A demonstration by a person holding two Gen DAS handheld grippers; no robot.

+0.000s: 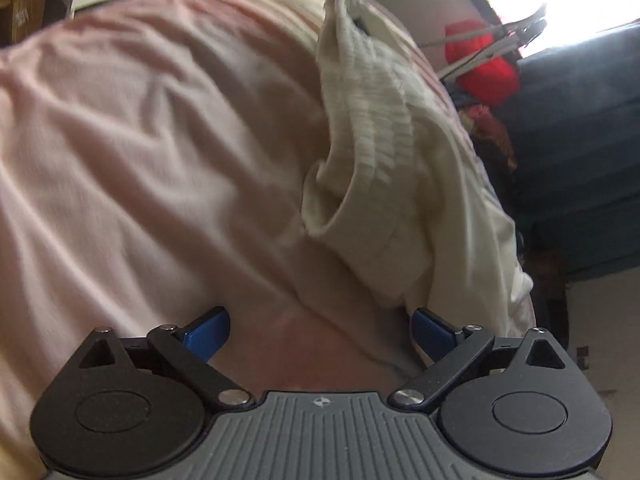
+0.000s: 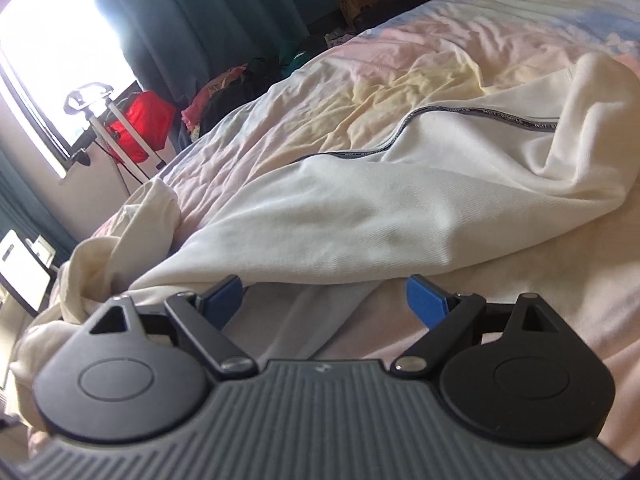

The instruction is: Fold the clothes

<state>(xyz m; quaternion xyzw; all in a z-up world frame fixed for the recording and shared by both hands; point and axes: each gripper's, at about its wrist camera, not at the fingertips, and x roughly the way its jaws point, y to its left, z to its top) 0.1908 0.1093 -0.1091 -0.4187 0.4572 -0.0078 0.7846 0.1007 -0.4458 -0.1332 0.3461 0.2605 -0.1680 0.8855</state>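
A cream-white garment (image 2: pixel 360 216) with a dark zip line lies rumpled on the bed. In the left wrist view its ribbed cuff and sleeve (image 1: pixel 372 120) run along the right side of the pink sheet. My left gripper (image 1: pixel 320 332) is open, low over the sheet, its right blue finger (image 1: pixel 430 330) next to the sleeve's edge. My right gripper (image 2: pixel 324 300) is open, close to the garment's near edge, with cloth lying just beyond the fingers (image 2: pixel 224 296). Neither holds anything.
The bed has a pink and pastel sheet (image 1: pixel 140 140). Beside the bed are a red bag (image 2: pixel 140 124), a white stand (image 2: pixel 108 128), a pile of clothes (image 2: pixel 232 88), dark teal curtains (image 2: pixel 200 12) and a bright window (image 2: pixel 52 36).
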